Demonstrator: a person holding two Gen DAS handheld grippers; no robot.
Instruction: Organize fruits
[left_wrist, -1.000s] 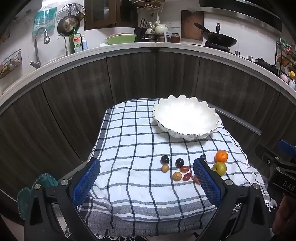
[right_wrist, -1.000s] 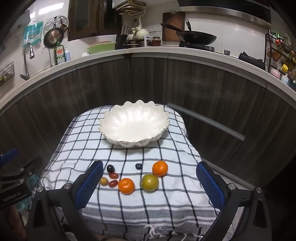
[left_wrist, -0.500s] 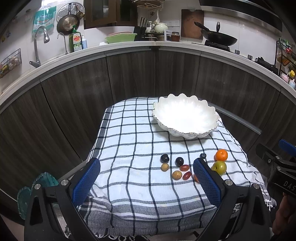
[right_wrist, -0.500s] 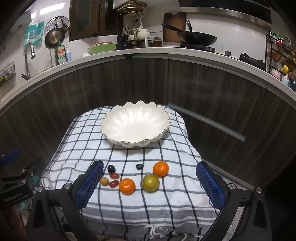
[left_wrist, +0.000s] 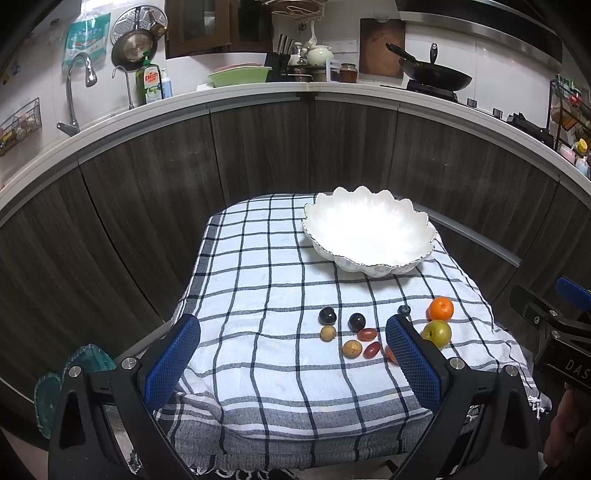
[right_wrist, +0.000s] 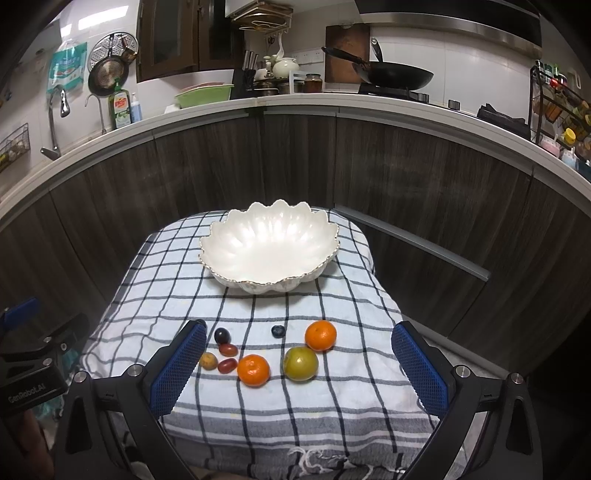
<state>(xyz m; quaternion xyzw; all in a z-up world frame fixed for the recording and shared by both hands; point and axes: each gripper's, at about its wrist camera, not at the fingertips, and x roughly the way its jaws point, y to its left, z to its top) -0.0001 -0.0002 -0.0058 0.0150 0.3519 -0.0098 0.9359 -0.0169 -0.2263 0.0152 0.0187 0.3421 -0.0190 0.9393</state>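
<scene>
A white scalloped bowl (left_wrist: 369, 236) (right_wrist: 271, 247) stands empty at the far end of the checked cloth. Nearer lie two oranges (right_wrist: 320, 335) (right_wrist: 253, 369), a green apple (right_wrist: 300, 363) (left_wrist: 437, 333), a blueberry (right_wrist: 277, 331), two dark plums (left_wrist: 327, 315) (left_wrist: 357, 321), two red grape tomatoes (left_wrist: 367, 334) (left_wrist: 372, 349) and two small brown fruits (left_wrist: 352, 348) (left_wrist: 327, 332). My left gripper (left_wrist: 291, 334) is open, held in front of the table with nothing in it. My right gripper (right_wrist: 299, 345) is open too, hanging before the fruit cluster and empty.
The small table under the checked cloth (left_wrist: 258, 280) drops off on all sides. Dark curved cabinet fronts (left_wrist: 258, 147) stand behind it, under a counter with a wok (left_wrist: 436, 75) and a green basin (left_wrist: 238, 75). A teal object (left_wrist: 86, 363) sits low at the left.
Both grippers have drifted very slightly, so the table and bowl sit a touch higher in view. No fruit has moved and neither gripper has changed its opening.
</scene>
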